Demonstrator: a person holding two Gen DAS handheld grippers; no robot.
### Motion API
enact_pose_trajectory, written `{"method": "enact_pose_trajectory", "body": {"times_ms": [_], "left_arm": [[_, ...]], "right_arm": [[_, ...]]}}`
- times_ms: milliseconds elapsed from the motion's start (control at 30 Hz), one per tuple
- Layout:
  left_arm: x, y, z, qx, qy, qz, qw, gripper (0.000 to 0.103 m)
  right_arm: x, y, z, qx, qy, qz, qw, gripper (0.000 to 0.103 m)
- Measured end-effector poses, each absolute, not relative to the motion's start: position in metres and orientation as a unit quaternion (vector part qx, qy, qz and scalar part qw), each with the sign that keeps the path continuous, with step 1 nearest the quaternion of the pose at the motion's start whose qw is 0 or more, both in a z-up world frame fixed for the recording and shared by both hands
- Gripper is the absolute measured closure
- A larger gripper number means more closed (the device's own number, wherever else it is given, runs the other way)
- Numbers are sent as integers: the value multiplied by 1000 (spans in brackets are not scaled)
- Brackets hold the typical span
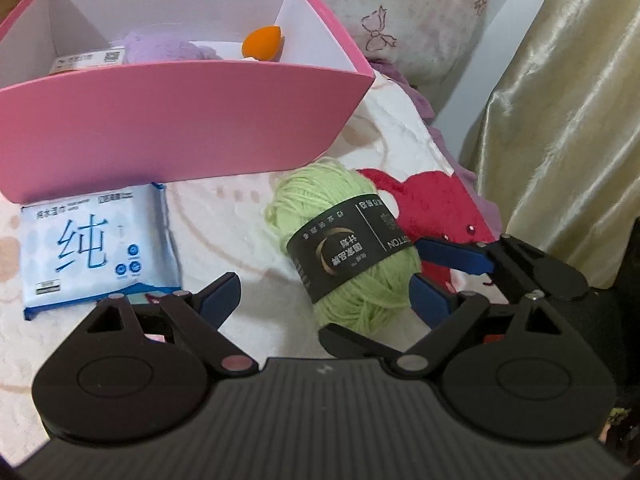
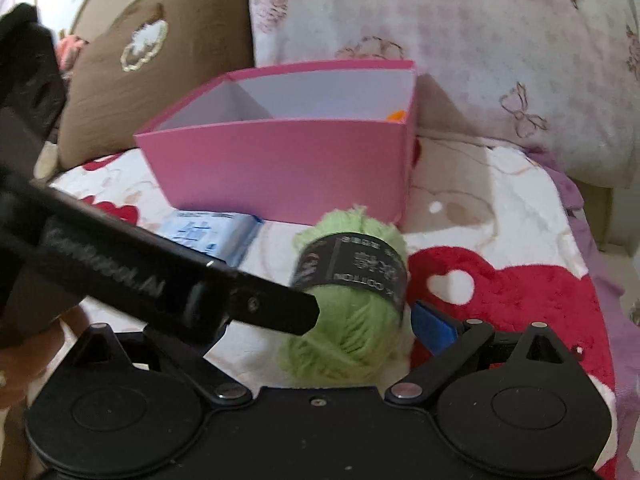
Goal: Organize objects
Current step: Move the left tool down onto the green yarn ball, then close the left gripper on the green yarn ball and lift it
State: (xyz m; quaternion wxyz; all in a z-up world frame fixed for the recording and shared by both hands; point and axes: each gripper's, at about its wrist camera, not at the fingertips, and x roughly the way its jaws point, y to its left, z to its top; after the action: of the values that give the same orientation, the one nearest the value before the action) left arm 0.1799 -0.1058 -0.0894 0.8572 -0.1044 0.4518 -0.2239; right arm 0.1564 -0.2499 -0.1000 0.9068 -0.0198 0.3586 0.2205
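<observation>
Two tongs meet over one ball of pale green yarn, a soft oval skein wrapped in a glossy black paper band and lying tilted on the fleecy white blanket with its red plush patches. We see the left gripper spread wide, released, with the yarn's near end between its blue pads; the right-hand pad sits just beside the strands and the other stands well clear. From the right wrist view, the right gripper also frames the skein. Its one visible blue pad stands far out to the side, just beside the wool, so we read it as released, though the left tong's black body crosses in front and hides the other finger.

Behind the yarn stands a rigid pink cardboard box with white inner walls, holding an orange teardrop sponge and a fuzzy lilac cloth. Against its front wall lies a flat, crinkly blue-and-white wipes packet.
</observation>
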Motion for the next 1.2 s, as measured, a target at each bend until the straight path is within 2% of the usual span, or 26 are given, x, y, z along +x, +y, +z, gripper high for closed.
{"method": "enact_pose_trajectory", "body": {"times_ms": [167,333,433,500,567,667,767,1200], "left_arm": [[181,-107,-92,-119,430,-229,865,14],[188,-97,-94,-177,426,-227,858,14],[193,-99,-99,-183,444,-233,845,20],[197,-99,-106,-198,460,-225,836,28],[200,-97,-114,-235,472,-232,818,40],[202,-91,-124,-286,483,-235,794,47],[197,-94,-122,-274,474,-235,803,51],[171,-87,-102,-226,461,-237,825,54]], "right_arm": [[165,-255,-111,3,374,198,906,3],[175,-270,-115,97,391,196,894,5],[173,-267,-117,100,399,203,888,6],[172,-264,-118,95,406,200,887,20],[172,-264,-120,83,410,184,889,30],[172,-267,-122,85,414,177,889,39],[168,-264,-118,74,407,177,893,43],[148,-238,-105,5,383,191,904,47]]}}
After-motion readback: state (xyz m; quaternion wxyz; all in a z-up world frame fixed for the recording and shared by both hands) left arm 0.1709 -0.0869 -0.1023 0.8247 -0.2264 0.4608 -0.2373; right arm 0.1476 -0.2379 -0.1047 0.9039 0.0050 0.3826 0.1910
